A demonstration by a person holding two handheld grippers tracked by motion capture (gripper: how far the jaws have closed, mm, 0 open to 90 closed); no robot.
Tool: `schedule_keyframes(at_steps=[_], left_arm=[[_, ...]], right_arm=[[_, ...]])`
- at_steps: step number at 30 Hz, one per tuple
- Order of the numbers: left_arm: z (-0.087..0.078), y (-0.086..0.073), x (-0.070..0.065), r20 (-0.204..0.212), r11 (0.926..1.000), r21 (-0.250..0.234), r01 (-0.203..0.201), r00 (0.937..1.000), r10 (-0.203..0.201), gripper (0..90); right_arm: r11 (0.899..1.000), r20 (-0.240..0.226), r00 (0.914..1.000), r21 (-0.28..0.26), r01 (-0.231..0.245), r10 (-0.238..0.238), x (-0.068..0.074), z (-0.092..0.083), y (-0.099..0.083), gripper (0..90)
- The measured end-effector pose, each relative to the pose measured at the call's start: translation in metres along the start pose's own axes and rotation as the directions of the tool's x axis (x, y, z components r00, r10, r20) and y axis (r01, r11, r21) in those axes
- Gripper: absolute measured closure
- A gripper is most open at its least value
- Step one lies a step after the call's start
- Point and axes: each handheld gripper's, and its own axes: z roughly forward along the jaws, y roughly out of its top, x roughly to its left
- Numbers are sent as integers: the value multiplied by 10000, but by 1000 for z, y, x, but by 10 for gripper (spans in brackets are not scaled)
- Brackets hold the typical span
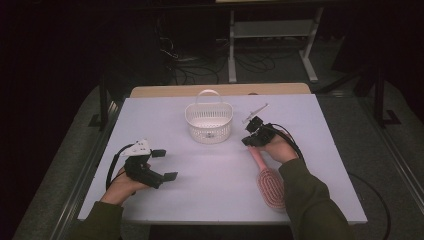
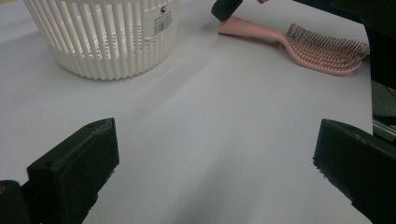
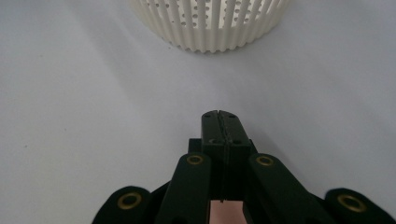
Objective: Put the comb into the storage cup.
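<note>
The right gripper point(image 1: 253, 135) had its jaws pressed together, and in the right gripper view a strip of pink showed just behind the closed tips, so the hairbrush point(image 1: 270, 182) handle sat under or behind the jaws; whether the tips actually pinched it could not be told. Seen from above, the brush lay on the table point(image 1: 220, 170) at about four o'clock from the basket point(image 1: 209, 122), handle pointing toward eleven o'clock, bristle head toward the near edge and partly under the person's right sleeve. The left gripper point(image 1: 165, 164) rested at about eight o'clock from the basket, its jaws wide apart with nothing between them.

The main risk, as I judged it, was a weak hold. If the jaws had closed beside the handle's end instead of around it, a lift would leave the brush behind or tip it out. A grip that far up the handle would also let the heavy head swing down and strike the basket rim or snag the raised handle loop.

Open room was good: bare table lay between the brush and the basket, and more stretched toward nine o'clock. The brush head sat close to the near edge at six o'clock, so a backward drag could push it off.
</note>
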Motion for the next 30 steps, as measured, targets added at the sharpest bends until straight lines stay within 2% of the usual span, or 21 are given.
schedule_keyframes(at_steps=[9, 22, 30], left_arm=[[0, 0, 0, -8, 10000, -10, -1, 10000, 1, 1], [-1, 0, 0, -10, 10000, -13, 7, 10000, -7, 2], [-1, 0, 0, -12, 10000, -18, 7, 10000, -7, 2]], right_arm=[[9998, 44, 10000, 203, 37, -38, -1, 5, -1, 891], [9999, 19, 10000, 169, 19, -19, -2, 5, -1, 891], [9995, 210, 9998, 304, 2, -8, -4, 4, -2, 891]])
